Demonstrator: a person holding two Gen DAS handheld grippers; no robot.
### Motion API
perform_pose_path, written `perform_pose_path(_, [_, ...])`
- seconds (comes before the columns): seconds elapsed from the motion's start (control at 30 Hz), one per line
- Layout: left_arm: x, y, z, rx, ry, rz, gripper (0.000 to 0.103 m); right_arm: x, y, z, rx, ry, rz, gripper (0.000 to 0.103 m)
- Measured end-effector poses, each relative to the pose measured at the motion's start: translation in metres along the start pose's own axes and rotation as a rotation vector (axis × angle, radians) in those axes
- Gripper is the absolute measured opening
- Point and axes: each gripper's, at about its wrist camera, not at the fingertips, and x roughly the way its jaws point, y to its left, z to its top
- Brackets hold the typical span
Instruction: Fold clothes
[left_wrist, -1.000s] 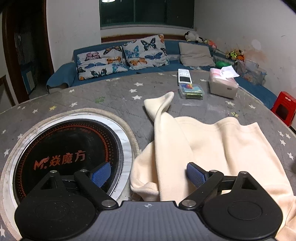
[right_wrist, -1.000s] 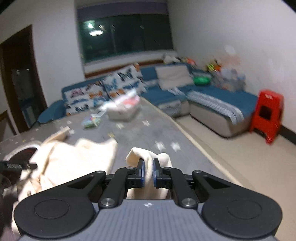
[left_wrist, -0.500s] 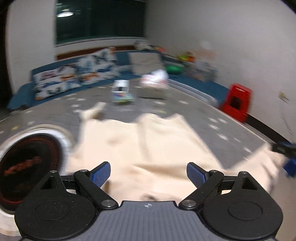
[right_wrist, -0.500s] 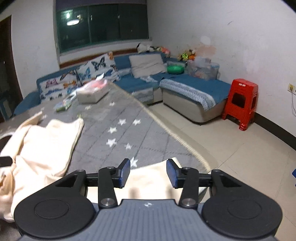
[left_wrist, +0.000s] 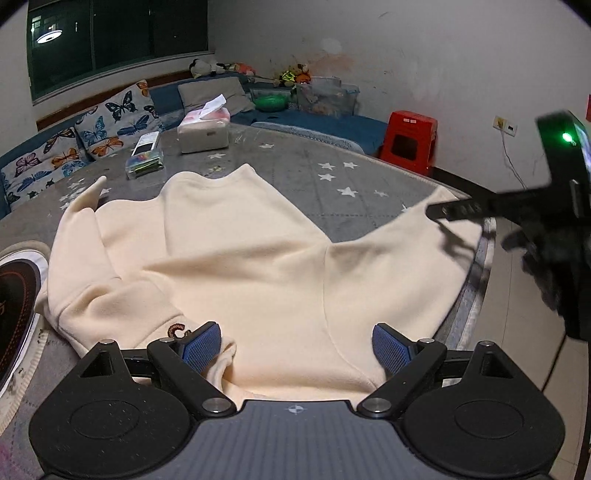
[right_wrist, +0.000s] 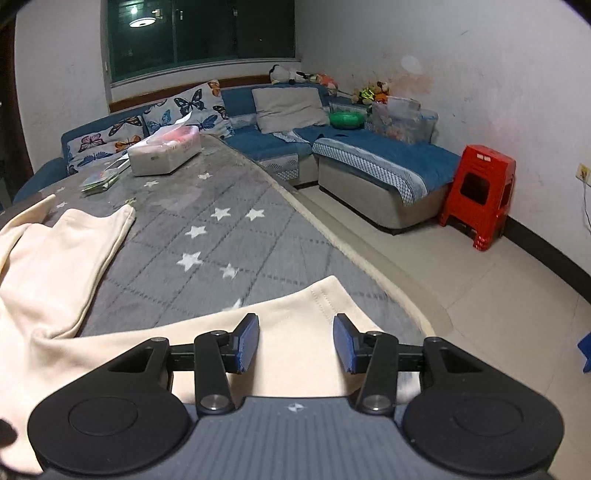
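Note:
A cream sweatshirt (left_wrist: 243, 266) lies spread on the grey star-patterned table cover (left_wrist: 332, 173). One sleeve stretches right toward the table edge, and the other is bunched at the left near the cooktop. My left gripper (left_wrist: 295, 343) hangs open just above the garment's near edge, its blue pads (left_wrist: 201, 345) on either side of the cloth. In the right wrist view, the stretched sleeve (right_wrist: 295, 332) lies flat, and my right gripper (right_wrist: 295, 343) is open over its cuff end. The right gripper (left_wrist: 458, 210) also shows in the left wrist view, blurred, at the sleeve end.
A round black cooktop (left_wrist: 14, 295) is set into the table at the left. A tissue box (left_wrist: 203, 134), a remote and a small clear box (left_wrist: 144, 164) stand at the far side. The table edge (right_wrist: 369, 254) drops to a tiled floor with a red stool (right_wrist: 480, 192) and blue sofa (right_wrist: 369, 155).
My right gripper opened and let go of the sleeve, which now lies flat near the table edge. The left gripper swung right from the cooktop side to the garment's near edge.

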Motion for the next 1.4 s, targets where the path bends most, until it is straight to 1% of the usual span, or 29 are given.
perform_pose_path(0.1, [-0.008, 0.01, 0.006, -0.033, -0.014, -0.004, 0.091, 0.006, 0.0, 0.005, -0.002, -0.002, 0.003, 0.047])
perform_pose_path(0.17, [-0.013, 0.023, 0.016, -0.066, -0.034, 0.014, 0.091, 0.007, 0.0, 0.006, 0.002, -0.007, 0.006, 0.049])
perform_pose_path(0.23, [-0.016, 0.04, 0.028, -0.099, -0.065, 0.06, 0.091, 0.008, 0.0, 0.006, 0.006, -0.012, 0.01, 0.05])
perform_pose_path(0.33, [-0.011, 0.072, 0.045, -0.149, -0.083, 0.158, 0.091, 0.009, 0.0, 0.007, 0.014, -0.018, 0.016, 0.055])
perform_pose_path(0.4, [-0.007, 0.094, 0.057, -0.183, -0.093, 0.225, 0.09, 0.009, 0.0, 0.007, 0.02, -0.021, 0.02, 0.061])
perform_pose_path(0.47, [-0.002, 0.115, 0.068, -0.216, -0.103, 0.292, 0.09, 0.009, 0.002, 0.007, 0.022, -0.021, 0.019, 0.063])
perform_pose_path(0.53, [0.007, 0.135, 0.078, -0.226, -0.097, 0.351, 0.09, 0.009, 0.003, 0.007, 0.023, -0.022, 0.018, 0.064])
perform_pose_path(0.63, [0.023, 0.155, 0.089, -0.207, -0.08, 0.393, 0.09, 0.009, 0.004, 0.007, 0.028, -0.021, 0.018, 0.065])
perform_pose_path(0.73, [0.042, 0.172, 0.101, -0.2, -0.051, 0.412, 0.09, 0.01, 0.006, 0.007, 0.03, -0.02, 0.017, 0.069])
perform_pose_path(0.8, [0.055, 0.182, 0.107, -0.201, -0.035, 0.408, 0.09, 0.01, 0.007, 0.007, 0.031, -0.019, 0.018, 0.073])
perform_pose_path(1.03, [0.096, 0.2, 0.123, -0.18, 0.013, 0.388, 0.085, 0.01, 0.007, 0.008, 0.035, -0.017, 0.027, 0.078])
perform_pose_path(1.17, [0.115, 0.211, 0.122, -0.189, 0.059, 0.39, 0.074, 0.011, 0.009, 0.007, 0.03, -0.016, 0.035, 0.083])
perform_pose_path(1.23, [0.12, 0.216, 0.119, -0.199, 0.077, 0.38, 0.063, 0.011, 0.01, 0.007, 0.026, -0.016, 0.036, 0.085])
perform_pose_path(1.27, [0.122, 0.218, 0.117, -0.204, 0.084, 0.376, 0.05, 0.011, 0.01, 0.007, 0.026, -0.016, 0.038, 0.085])
perform_pose_path(1.33, [0.12, 0.221, 0.115, -0.211, 0.075, 0.365, 0.035, 0.011, 0.009, 0.007, 0.025, -0.015, 0.041, 0.086])
perform_pose_path(1.37, [0.118, 0.222, 0.114, -0.213, 0.069, 0.366, 0.024, 0.011, 0.009, 0.007, 0.023, -0.015, 0.042, 0.086])
perform_pose_path(1.4, [0.113, 0.224, 0.113, -0.227, 0.059, 0.365, 0.02, 0.011, 0.009, 0.007, 0.023, -0.015, 0.044, 0.087])
